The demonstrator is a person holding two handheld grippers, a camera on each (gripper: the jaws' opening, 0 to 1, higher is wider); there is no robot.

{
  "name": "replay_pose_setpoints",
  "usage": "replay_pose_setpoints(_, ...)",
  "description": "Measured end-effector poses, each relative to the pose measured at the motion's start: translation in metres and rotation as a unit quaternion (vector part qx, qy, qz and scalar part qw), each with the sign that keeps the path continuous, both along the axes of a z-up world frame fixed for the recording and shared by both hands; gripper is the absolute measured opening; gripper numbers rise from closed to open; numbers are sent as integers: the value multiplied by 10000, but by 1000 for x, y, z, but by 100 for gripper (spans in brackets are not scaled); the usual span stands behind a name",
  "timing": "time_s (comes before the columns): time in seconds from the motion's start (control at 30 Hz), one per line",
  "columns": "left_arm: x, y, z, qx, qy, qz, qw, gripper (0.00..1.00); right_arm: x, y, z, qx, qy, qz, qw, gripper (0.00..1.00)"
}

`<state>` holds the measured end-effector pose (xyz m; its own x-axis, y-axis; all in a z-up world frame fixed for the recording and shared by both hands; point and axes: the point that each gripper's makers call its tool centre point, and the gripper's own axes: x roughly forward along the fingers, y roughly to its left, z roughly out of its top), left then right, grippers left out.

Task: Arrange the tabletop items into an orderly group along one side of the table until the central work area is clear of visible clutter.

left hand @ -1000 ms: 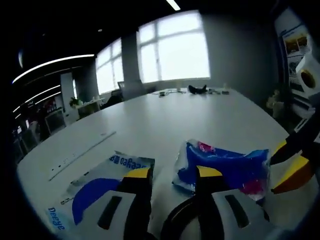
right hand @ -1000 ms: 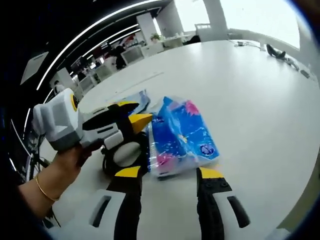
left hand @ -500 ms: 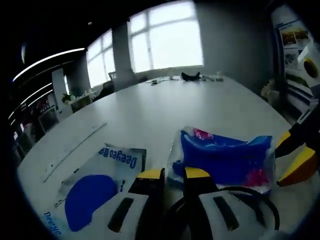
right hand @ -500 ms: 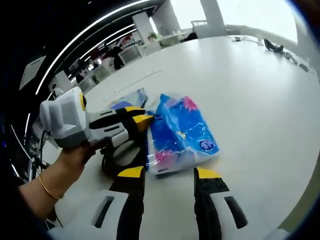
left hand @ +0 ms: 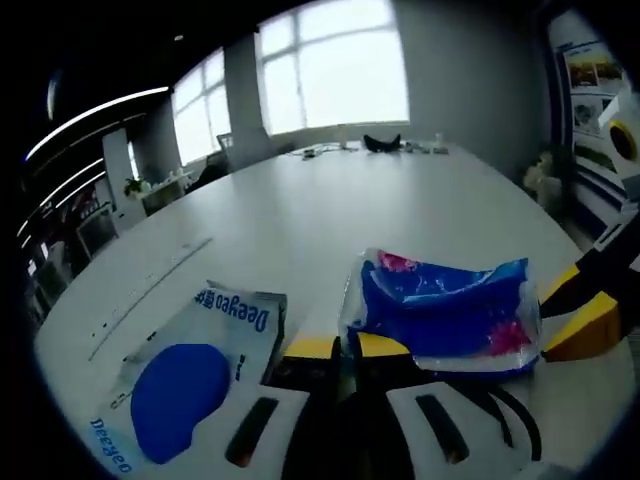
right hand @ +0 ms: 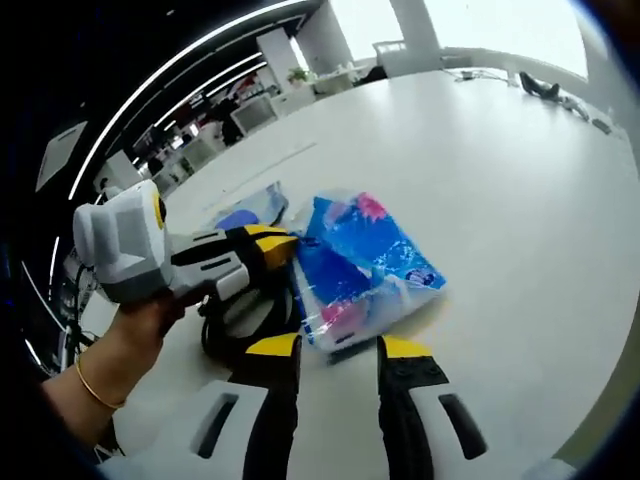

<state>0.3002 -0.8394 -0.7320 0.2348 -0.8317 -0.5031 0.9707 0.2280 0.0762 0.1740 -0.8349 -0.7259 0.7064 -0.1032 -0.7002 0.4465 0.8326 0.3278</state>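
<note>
Left gripper view: white Deeyeo pack (left hand: 190,375) w/ blue disc flat on counter (left hand: 330,225). Right gripper view: hand (right hand: 140,325) gripping left tool (right hand: 272,245).

Left tool jaws nearly together, pinching edge of blue tissue pack (right hand: 365,270). Right tool (right hand: 335,347) partly open, tips at pack's near edge, holding nothing.

I am working in an open-plan office, at what looks like a big meeting table (left hand: 330,230): a wide, pale, rounded top stretching far ahead of my left gripper. Beyond its far end a wall of large windows (left hand: 330,80) lets in bright daylight. Off to the left of the tool, long strip lights (left hand: 95,115) curve across a dark ceiling above rows of desks (right hand: 250,105) and a potted plant (left hand: 130,187). To the right, posters (left hand: 590,75) hang on the wall. Small dark items and cables (left hand: 385,145) lie at the table's far end.
</note>
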Motion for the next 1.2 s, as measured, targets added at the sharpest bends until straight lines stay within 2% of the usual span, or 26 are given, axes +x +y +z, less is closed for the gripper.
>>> replay_pose_setpoints(0.3, -6, 5, -1, 154, 30, 64, 9999, 3, -6, -17, -3, -150, 34, -252, 9996, 24)
replay_pose_setpoints(0.5, -13, 5, -1, 133, 187, 12, 9997, 3, -10, -26, -9, -82, 78, -411, 9991, 12)
replay_pose_setpoints(0.73, -25, 6, 0, 148, 271, -100, 9995, 2, -16, -35, -11, -123, 143, -544, 9983, 5)
replay_pose_setpoints(0.83, -24, 8, -1, 133, 296, -42, 9995, 1, -16, -37, -11, -172, 139, -495, 9985, 1)
replay_pose_setpoints(0.93, -27, 8, -1, 103, 404, -20, 9991, 0, -18, -41, -14, -141, 167, -538, 9983, 0)
replay_pose_setpoints(1.07, -30, 9, 0, 109, 394, -15, 9992, 0, -18, -45, -11, -233, 155, -550, 9981, 0)
replay_pose_setpoints(1.13, -31, 10, 1, 118, 383, 4, 9992, 0, -17, -46, -8, -412, 185, -421, 9981, 0)
replay_pose_setpoints(1.2, -32, 11, 1, 127, 386, 32, 9992, 0, -18, -48, -9, -385, 188, -436, 9981, 0)
